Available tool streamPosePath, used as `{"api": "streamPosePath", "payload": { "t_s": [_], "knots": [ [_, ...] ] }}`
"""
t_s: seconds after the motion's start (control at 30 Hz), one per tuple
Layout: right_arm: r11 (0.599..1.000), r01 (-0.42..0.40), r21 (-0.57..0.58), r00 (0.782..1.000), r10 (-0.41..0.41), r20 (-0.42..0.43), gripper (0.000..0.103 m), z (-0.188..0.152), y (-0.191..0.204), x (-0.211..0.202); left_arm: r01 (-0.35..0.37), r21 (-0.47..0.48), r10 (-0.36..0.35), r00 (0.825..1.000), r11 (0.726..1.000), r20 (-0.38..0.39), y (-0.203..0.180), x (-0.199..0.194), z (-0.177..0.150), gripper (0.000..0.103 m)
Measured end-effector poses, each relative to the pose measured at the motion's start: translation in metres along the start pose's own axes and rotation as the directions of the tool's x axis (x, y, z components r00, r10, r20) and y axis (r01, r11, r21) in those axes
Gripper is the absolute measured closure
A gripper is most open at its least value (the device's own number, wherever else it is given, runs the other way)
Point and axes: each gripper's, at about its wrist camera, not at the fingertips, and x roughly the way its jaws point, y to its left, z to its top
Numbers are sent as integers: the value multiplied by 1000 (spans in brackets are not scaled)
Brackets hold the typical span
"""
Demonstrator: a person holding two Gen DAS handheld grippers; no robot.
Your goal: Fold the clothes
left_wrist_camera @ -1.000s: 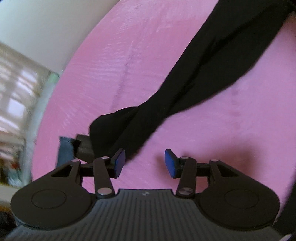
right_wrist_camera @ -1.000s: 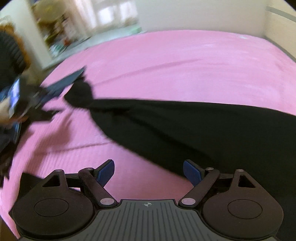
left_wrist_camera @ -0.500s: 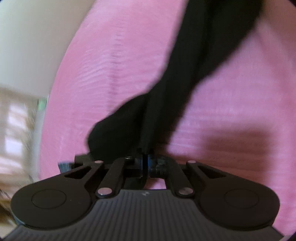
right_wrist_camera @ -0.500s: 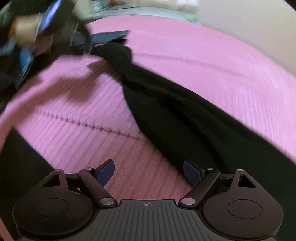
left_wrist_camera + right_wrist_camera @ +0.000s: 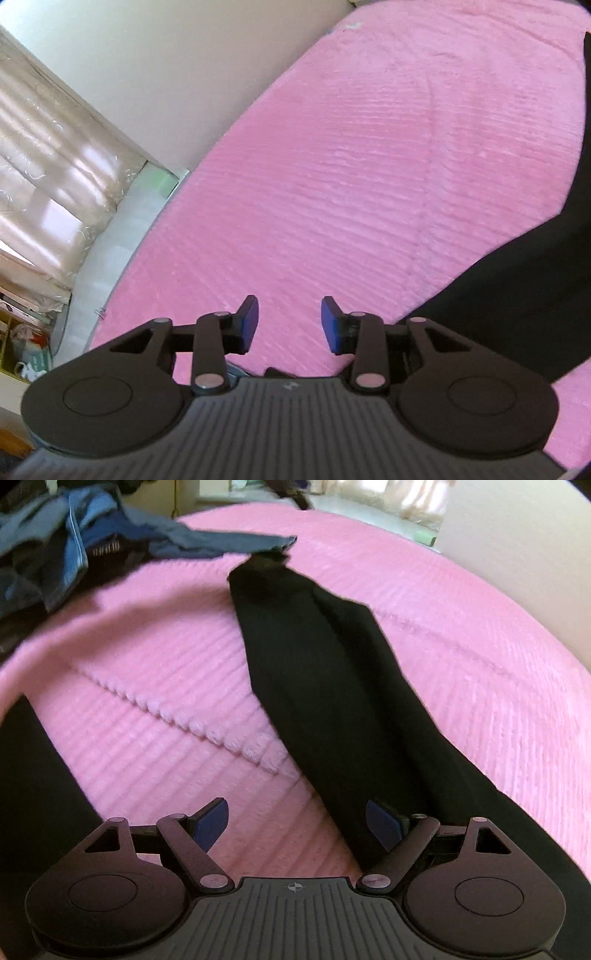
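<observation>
Black garment [image 5: 332, 686] is the long dark cloth we see stretched over the pink bedspread [image 5: 147, 709], running from the far edge of the bed down toward our right hand-held gripper [image 5: 297, 823], narrow at its far end and widening as it nears us. It lies flat on the ribbed pink cover, and in the left wrist view only its broad dark part [image 5: 517, 295] shows, at the right side of the frame. Beyond the garment's far tip, at the bed's upper left, we see a heap of blue denim and dark clothes [image 5: 62, 550], one blue-grey piece reaching almost to the tip. A pale curtain [image 5: 40, 155] and a white wall stand past the bed's edge. Our right hand-held gripper has its jaws spread wide; the garment's edge passes under the right-hand finger, and the pads press on nothing. Our left hand-held gripper [image 5: 290, 325] hangs above bare pink cover, its jaws opening, with nothing between its blue pads [image 5: 249, 323] and the garment off to its right
</observation>
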Motion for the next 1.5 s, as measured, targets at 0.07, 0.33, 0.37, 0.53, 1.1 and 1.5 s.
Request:
{"api": "streamPosePath", "payload": {
  "t_s": [0.07,0.33,0.37,0.53,1.1,1.5],
  "knots": [
    [1000,21,-15,1000,-21,-19,19,-2,-1,9,10,58,-11,1000,998,7,-20,-10,-27,61],
    [993,111,50,990,-106,-93,19,-30,-21,15,89,591,-84,996,802,-36,-160,-9,-154,57],
    [990,133,45,987,-127,-102,19,-34,-23,15,65,597,-64,998,800,-24,-166,-1,-156,57],
    [979,199,33,972,-193,-134,19,-54,-30,15,-28,566,11,999,824,33,-166,28,-141,76],
    [961,177,212,971,-135,-196,19,-106,-17,-69,202,293,-118,953,935,-280,-191,-136,-195,101],
    [692,352,631,935,-225,-276,19,-202,-56,-187,154,87,-110,918,984,-380,-197,-204,-207,90]
  ]
}}
